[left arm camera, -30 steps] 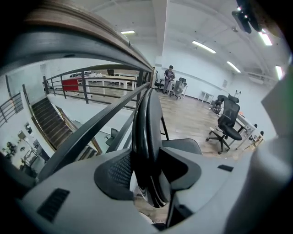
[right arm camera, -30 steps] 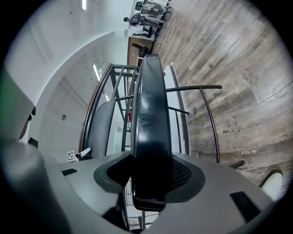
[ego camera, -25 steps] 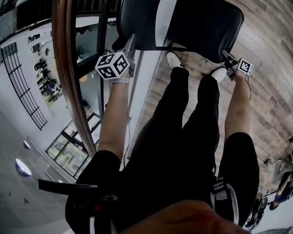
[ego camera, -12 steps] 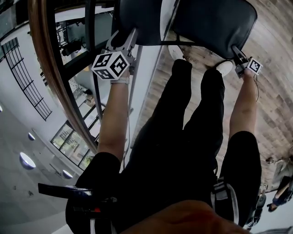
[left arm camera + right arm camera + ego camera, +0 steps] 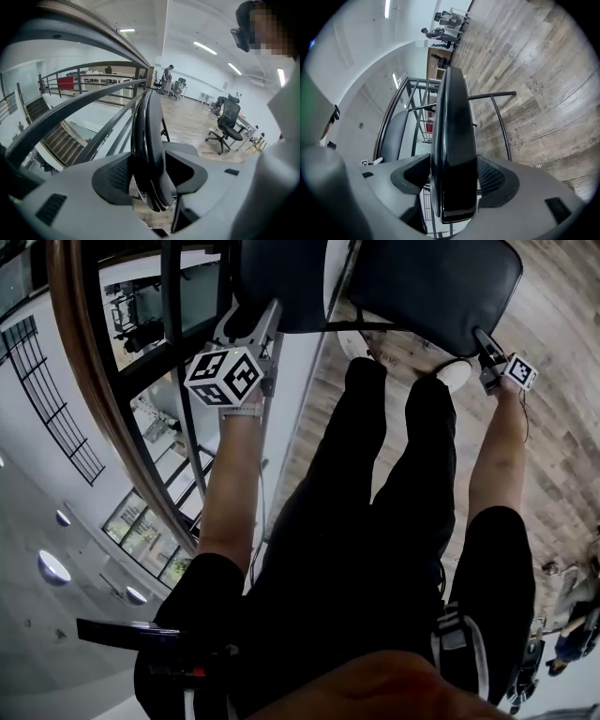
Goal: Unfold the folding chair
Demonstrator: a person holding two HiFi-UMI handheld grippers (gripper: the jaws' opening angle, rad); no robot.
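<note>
The folding chair stands in front of my legs in the head view, with a narrow black pad (image 5: 281, 287) on the left and a wider black pad (image 5: 431, 287) on the right. My left gripper (image 5: 261, 326) straddles the narrow pad's edge (image 5: 150, 136). Its jaws have just been opening, and a dark gap shows beside one pad. My right gripper (image 5: 483, 341) straddles the wide pad's edge (image 5: 454, 140). Its jaws have also just been opening and stand wide, loose around the pad. A thin metal frame tube (image 5: 497, 96) runs behind that pad.
A wooden handrail (image 5: 70, 381) on black metal railing bars (image 5: 93, 101) runs close on the left, with a drop to a lower floor beyond it. My white shoes (image 5: 457, 376) rest on the plank floor (image 5: 553, 427). Office chairs (image 5: 229, 122) stand far off.
The right gripper and the wide pad have shifted toward the upper right of the head view. The left marker cube drifted slightly left. The railing has slid across the picture.
</note>
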